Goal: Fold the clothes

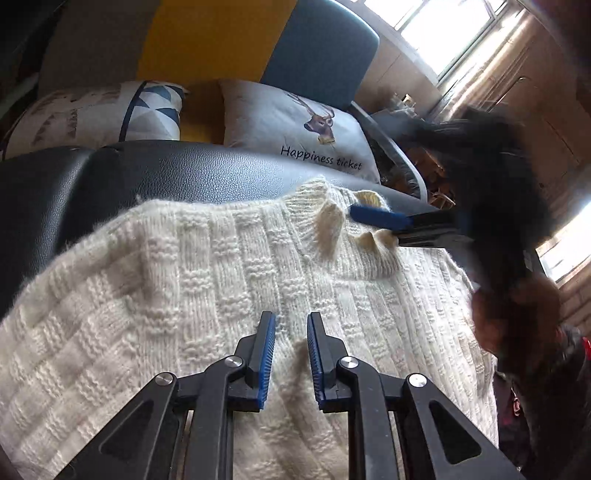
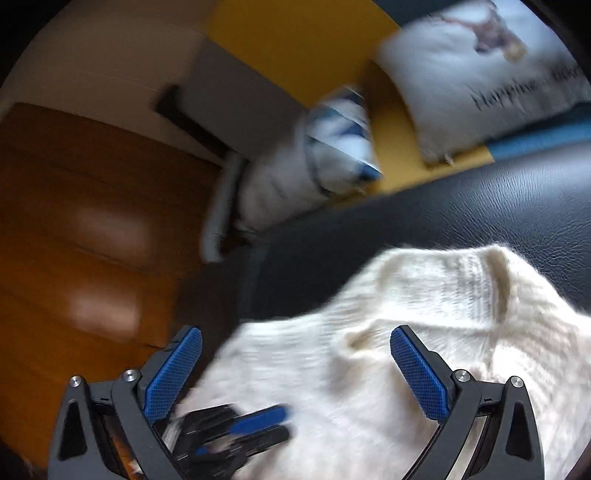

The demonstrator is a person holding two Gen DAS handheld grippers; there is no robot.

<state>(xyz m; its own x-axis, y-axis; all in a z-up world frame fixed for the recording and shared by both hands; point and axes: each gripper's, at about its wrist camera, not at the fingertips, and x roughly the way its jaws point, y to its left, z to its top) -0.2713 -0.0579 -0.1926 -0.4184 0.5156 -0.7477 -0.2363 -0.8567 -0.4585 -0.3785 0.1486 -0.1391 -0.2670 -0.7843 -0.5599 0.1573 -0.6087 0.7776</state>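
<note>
Cream knit sweater (image 1: 229,280) on black seat (image 1: 155,173), "Happiness ticket" pillow (image 1: 295,129), left tongs (image 1: 291,325) slightly apart, right tongs (image 2: 295,354) wide apart.

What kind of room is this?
Probably a living room at home: a deer cushion reading "Happiness ticket" sits on a sofa, with a white sweater spread on a black leather seat by a window.

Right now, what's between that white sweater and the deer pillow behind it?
In the left wrist view, only a bare strip of the black leather seat separates the sweater from the deer pillow.
</note>
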